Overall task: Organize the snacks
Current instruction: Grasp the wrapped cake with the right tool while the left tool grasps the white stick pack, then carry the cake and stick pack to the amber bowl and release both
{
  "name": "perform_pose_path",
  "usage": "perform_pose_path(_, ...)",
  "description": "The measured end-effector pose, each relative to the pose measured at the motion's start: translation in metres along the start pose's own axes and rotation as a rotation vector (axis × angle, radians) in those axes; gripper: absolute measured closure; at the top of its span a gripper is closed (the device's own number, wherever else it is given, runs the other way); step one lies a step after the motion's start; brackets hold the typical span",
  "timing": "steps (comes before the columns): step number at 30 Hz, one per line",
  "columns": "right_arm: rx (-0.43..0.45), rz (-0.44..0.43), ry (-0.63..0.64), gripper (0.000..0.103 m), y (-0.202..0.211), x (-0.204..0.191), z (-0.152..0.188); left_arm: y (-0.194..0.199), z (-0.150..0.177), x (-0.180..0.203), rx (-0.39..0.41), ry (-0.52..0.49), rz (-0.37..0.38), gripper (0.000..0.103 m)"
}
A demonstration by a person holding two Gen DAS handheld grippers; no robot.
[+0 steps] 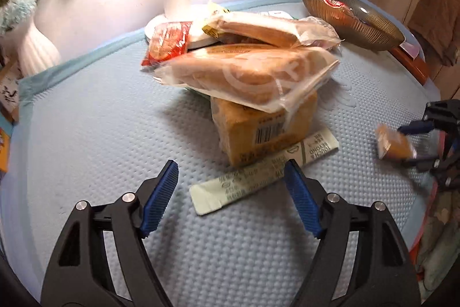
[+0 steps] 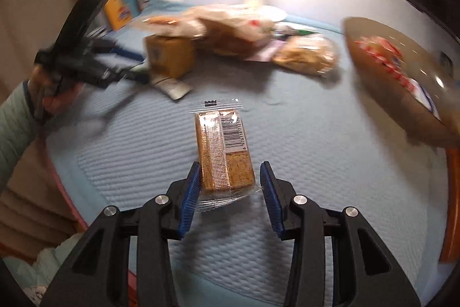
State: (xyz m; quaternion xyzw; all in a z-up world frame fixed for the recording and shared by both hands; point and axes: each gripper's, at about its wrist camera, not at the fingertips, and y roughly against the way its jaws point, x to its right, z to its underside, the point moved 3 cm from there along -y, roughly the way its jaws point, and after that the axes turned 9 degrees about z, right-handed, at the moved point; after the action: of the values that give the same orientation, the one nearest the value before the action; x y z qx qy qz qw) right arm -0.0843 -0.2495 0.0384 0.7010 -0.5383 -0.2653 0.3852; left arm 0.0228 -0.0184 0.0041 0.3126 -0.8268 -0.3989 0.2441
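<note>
My left gripper (image 1: 231, 177) gapes empty before a "TOUCH & BEYOND" sachet (image 1: 264, 170); my right gripper (image 2: 230, 180) loosely straddles a biscuit pack (image 2: 224, 148), contact unclear.

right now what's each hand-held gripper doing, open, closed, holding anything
Left hand-held gripper: open, empty, over a long sachet.
Right hand-held gripper: holding a wrapped cracker pack.

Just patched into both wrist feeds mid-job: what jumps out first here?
A heap of bagged breads dominates the middle of the blue mat, piled on a yellow boxed snack in front of a white lamp base. The right gripper carries a clear-wrapped brown bar between its jaws. Far right sits a ribbed brown bowl already holding a red packet, while the left gripper hovers open over a pale sachet.
</note>
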Motion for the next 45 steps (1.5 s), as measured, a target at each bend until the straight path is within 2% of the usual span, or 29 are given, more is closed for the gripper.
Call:
perform_pose_path(2, -0.002, 0.005, -0.041, 0.062, 0.002, 0.016, 0.000, -0.014, 0.003, 0.001, -0.052, -0.003, 0.035, 0.027)
perform_pose_path(3, -0.001, 0.008, -0.052, 0.062, 0.004, 0.023, 0.001, -0.015, 0.006, 0.007, -0.056, -0.027, 0.024, 0.027)
perform_pose_path(5, 0.006, 0.016, -0.069, 0.062, 0.004, 0.030, 0.001, -0.010, 0.014, 0.025, -0.059, -0.080, 0.059, 0.038)
perform_pose_path(7, 0.012, 0.008, -0.085, 0.062, 0.005, 0.030, 0.002, -0.002, 0.026, 0.045, -0.086, -0.121, 0.119, 0.038)
perform_pose_path(9, 0.018, 0.014, -0.092, 0.061, 0.005, 0.030, 0.004, 0.007, 0.041, 0.071, -0.115, -0.175, 0.140, 0.039)
perform_pose_path(11, 0.005, 0.009, -0.099, 0.061, 0.004, 0.030, 0.006, 0.015, 0.045, 0.088, -0.106, -0.208, 0.160, 0.038)
perform_pose_path(13, -0.016, 0.008, -0.105, 0.061, 0.001, 0.029, 0.011, 0.016, 0.039, 0.092, -0.077, -0.187, 0.131, 0.038)
perform_pose_path(16, -0.040, 0.008, -0.099, 0.057, -0.002, 0.029, 0.014, 0.010, 0.030, 0.081, -0.045, -0.079, 0.091, 0.039)
perform_pose_path(17, -0.039, 0.004, -0.098, 0.056, -0.001, 0.028, 0.014, 0.005, 0.027, 0.078, -0.048, -0.052, 0.066, 0.042)
perform_pose_path(18, -0.039, 0.001, -0.097, 0.051, -0.001, 0.028, 0.013, -0.003, 0.026, 0.074, -0.059, -0.027, 0.044, 0.045)
perform_pose_path(19, -0.038, 0.002, -0.096, 0.050, -0.001, 0.028, 0.012, -0.009, 0.025, 0.072, -0.072, -0.008, 0.032, 0.051)
perform_pose_path(21, -0.034, 0.006, -0.090, 0.050, -0.002, 0.025, 0.009, -0.008, 0.025, 0.072, -0.046, -0.012, 0.002, 0.055)
perform_pose_path(23, -0.037, 0.013, -0.083, 0.050, -0.006, 0.021, 0.006, -0.009, 0.024, 0.073, -0.038, -0.010, -0.021, 0.068)
perform_pose_path(24, -0.040, 0.025, -0.075, 0.051, -0.008, 0.019, 0.005, -0.008, 0.025, 0.074, -0.033, -0.007, -0.030, 0.071)
perform_pose_path(25, -0.043, 0.041, -0.068, 0.052, -0.010, 0.017, 0.004, -0.007, 0.026, 0.075, -0.029, -0.005, -0.033, 0.081)
perform_pose_path(26, -0.052, 0.064, -0.060, 0.052, -0.014, 0.015, 0.004, -0.006, 0.027, 0.075, -0.025, -0.001, -0.036, 0.083)
perform_pose_path(27, -0.056, 0.078, -0.056, 0.053, -0.016, 0.014, 0.004, -0.005, 0.028, 0.075, -0.024, 0.005, -0.036, 0.083)
perform_pose_path(30, -0.045, 0.098, -0.050, 0.068, -0.015, 0.012, 0.002, -0.005, 0.029, 0.078, -0.018, 0.010, -0.041, 0.084)
perform_pose_path(39, -0.007, 0.081, -0.121, 0.069, 0.003, 0.027, 0.006, 0.002, 0.031, 0.089, 0.024, 0.053, 0.014, 0.085)
perform_pose_path(45, 0.058, 0.105, -0.199, 0.069, 0.032, 0.057, -0.002, 0.012, 0.014, 0.110, 0.071, 0.028, 0.051, 0.085)
